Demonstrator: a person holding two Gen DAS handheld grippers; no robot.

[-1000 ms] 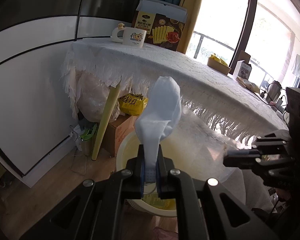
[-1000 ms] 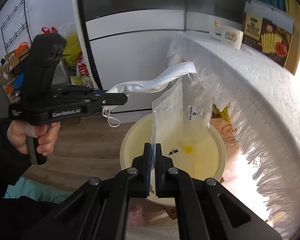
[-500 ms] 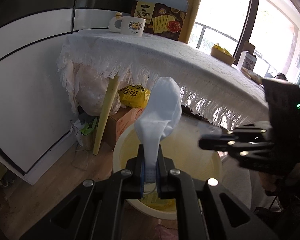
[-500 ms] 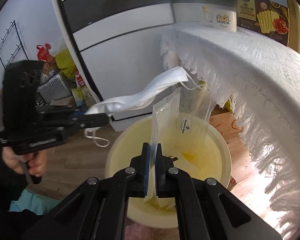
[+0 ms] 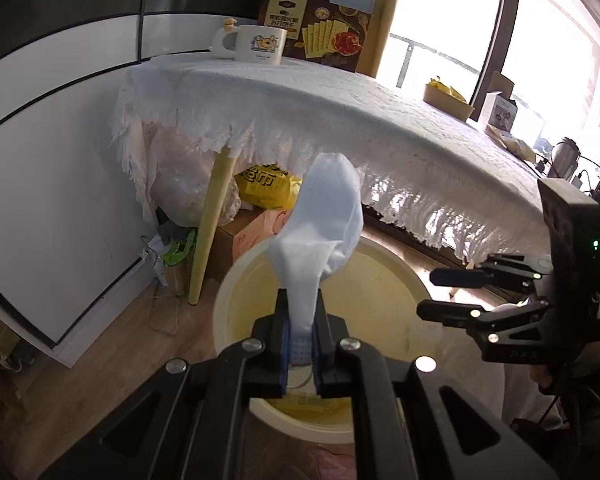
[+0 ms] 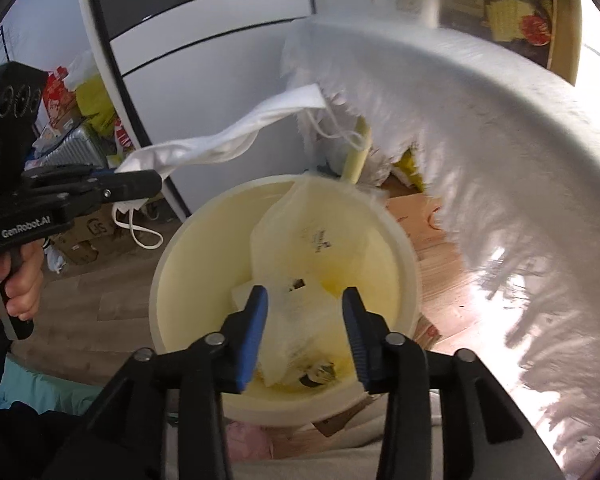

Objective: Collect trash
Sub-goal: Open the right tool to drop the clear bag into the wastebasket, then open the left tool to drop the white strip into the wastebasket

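The right tool (image 6: 304, 312) hangs directly over the round pale-yellow plastic bin (image 6: 168, 280) with its blue-padded jaws opening; the crumpled clear plastic bag (image 6: 312, 248) lies below and between them, inside the bin and free of the pads, which fits a drop made straight down so that the bag lands within the rim. The left tool (image 5: 300, 336) is clamped on one end of a white disposable face mask (image 5: 324, 216), holding it up and forward above the near side of the same bin; seen from the right wrist, the mask (image 6: 220, 144) stretches out sideways with an ear loop dangling, so it is not yet over the middle. The bin stands on the wooden floor just beside the fringed edge of the white tablecloth on the table (image 5: 340, 120), near a yellow table leg (image 5: 212, 224). That side is tight; the open room lies above the bin.
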